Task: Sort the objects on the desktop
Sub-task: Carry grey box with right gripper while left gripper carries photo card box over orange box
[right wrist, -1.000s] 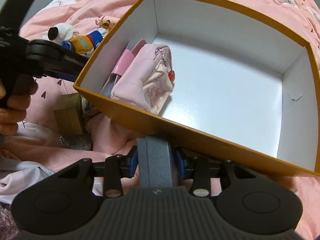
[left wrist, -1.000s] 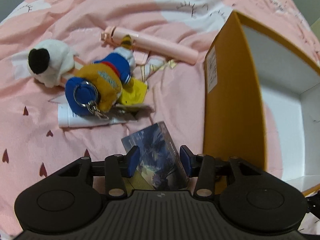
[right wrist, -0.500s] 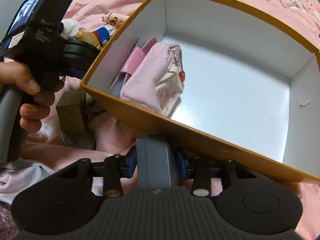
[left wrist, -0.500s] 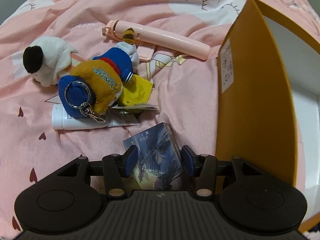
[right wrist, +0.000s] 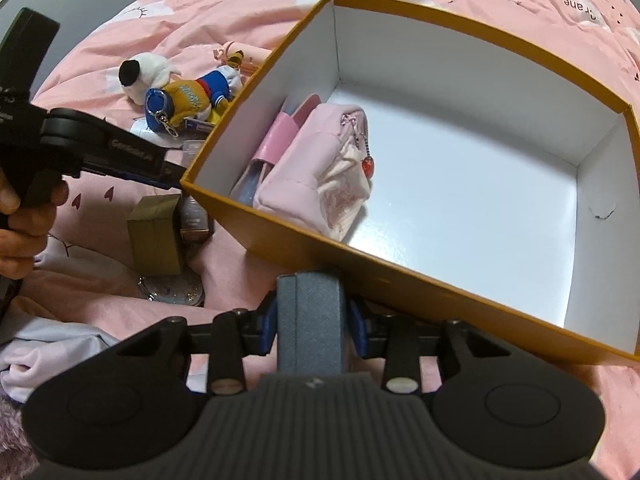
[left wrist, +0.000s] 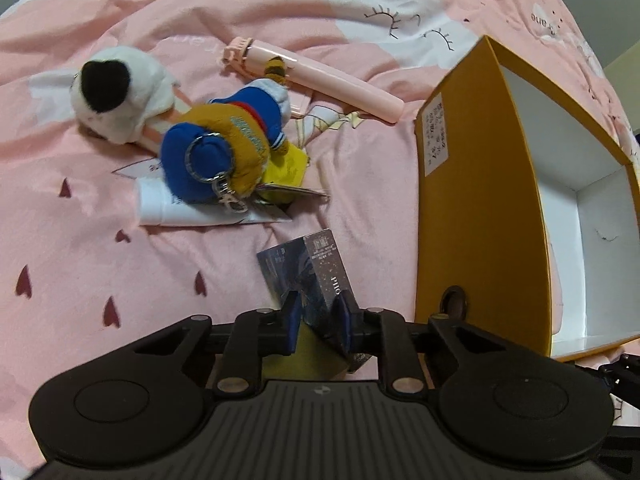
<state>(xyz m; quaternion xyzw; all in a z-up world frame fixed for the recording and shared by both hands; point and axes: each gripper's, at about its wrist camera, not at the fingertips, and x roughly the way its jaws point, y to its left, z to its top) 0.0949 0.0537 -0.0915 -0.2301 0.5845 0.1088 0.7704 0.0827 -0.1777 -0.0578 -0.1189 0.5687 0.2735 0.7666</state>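
Observation:
My left gripper [left wrist: 317, 316] points down at the pink bedspread. Its jaws are closing and their blue pads press the sides of a small dark blue box [left wrist: 316, 268], which stands tilted between them. To its right stands the orange box [left wrist: 476, 200] with white inside walls. My right gripper [right wrist: 312, 322] hovers at the near wall of the orange box [right wrist: 400, 280]. Its jaws are closing too, with an upright grey box [right wrist: 312, 312] gripped between the pads. A pink pouch [right wrist: 316, 176] and a pink case [right wrist: 280, 136] lie inside, at the left.
On the bedspread lie a blue and orange plush keychain [left wrist: 224, 160], a white plush [left wrist: 116, 96], a pink stick [left wrist: 320, 76] and a white tube [left wrist: 168, 208]. An olive box [right wrist: 156, 232] and a round glittery compact [right wrist: 172, 290] sit left of the orange box. A person's hand [right wrist: 24, 216] holds the left gripper.
The left jaws have narrowed from wide apart onto the dark blue box, which now stands more tilted. The left gripper has shifted over the bedspread. The right gripper still holds the grey box in place.

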